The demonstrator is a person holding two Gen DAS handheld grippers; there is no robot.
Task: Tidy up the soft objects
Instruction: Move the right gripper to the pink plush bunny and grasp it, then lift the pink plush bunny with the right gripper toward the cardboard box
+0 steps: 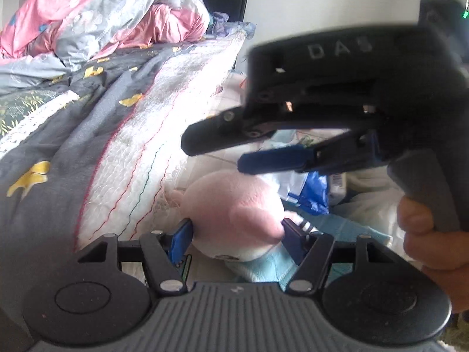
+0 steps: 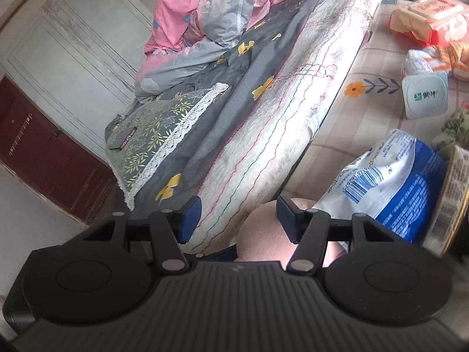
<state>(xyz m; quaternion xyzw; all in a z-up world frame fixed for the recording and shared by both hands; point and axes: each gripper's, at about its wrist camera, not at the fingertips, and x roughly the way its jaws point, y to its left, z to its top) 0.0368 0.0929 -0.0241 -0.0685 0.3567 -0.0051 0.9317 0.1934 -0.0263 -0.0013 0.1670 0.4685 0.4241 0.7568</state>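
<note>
A: Left gripper (image 1: 236,236) sits nearest the lens. State of its jaws?

B: Both blue pads press the pink plush toy (image 1: 234,205) from either side, so the toy is clamped. It lies low beside the bed (image 1: 140,135), over a light blue cloth (image 1: 263,267).

A: Largest item in the room?

B: That bed, with its grey star-print cover, a pink and grey quilt (image 1: 96,20) heaped at the far end, and a green lace-edged pillow (image 2: 158,135) on it.

A: Right gripper (image 1: 214,155)?

B: Held by a hand (image 1: 422,234) above the toy, jaws apart, nothing between them. A blue and white packet (image 2: 390,187) lies just beside it.
</note>
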